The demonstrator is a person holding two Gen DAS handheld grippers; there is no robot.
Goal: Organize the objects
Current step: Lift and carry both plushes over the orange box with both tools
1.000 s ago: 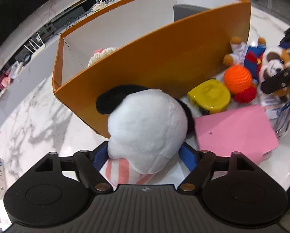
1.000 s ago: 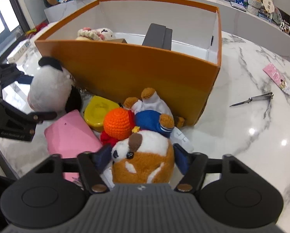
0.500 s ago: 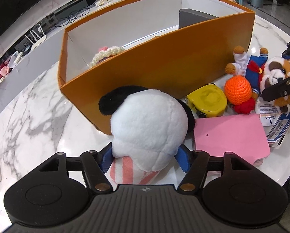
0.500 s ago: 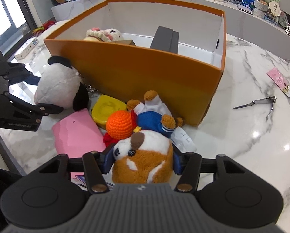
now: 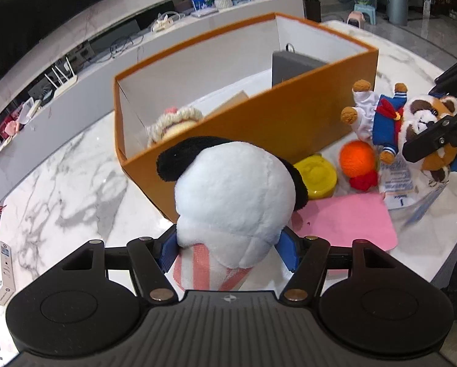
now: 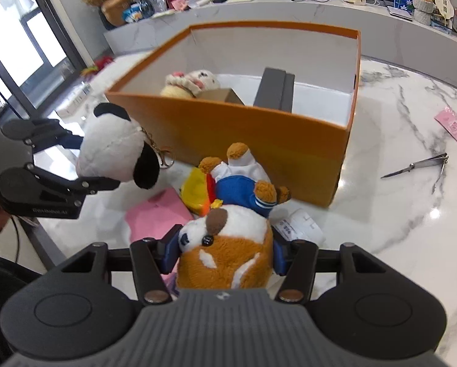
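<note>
My left gripper (image 5: 228, 244) is shut on a white plush with black ears (image 5: 234, 195), held above the table in front of the orange box (image 5: 259, 128); it also shows in the right wrist view (image 6: 112, 150). My right gripper (image 6: 225, 253) is shut on a brown and white plush animal (image 6: 228, 250), lifted above the toy pile; it also shows in the left wrist view (image 5: 427, 131). The box (image 6: 243, 131) holds a cream plush (image 6: 191, 82), a cardboard piece and a grey case (image 6: 274, 91).
In front of the box lie a bear in blue clothes (image 6: 243, 177), an orange crochet ball (image 5: 357, 156), a yellow container (image 5: 317, 174), a pink pad (image 5: 347, 223) and paper tags (image 6: 298, 226). Nail clippers (image 6: 424, 165) and a pink packet (image 6: 455, 125) lie to the right.
Both grippers have risen with their plush toys, so the box interior shows more. The brown plush has come up off the pile.
</note>
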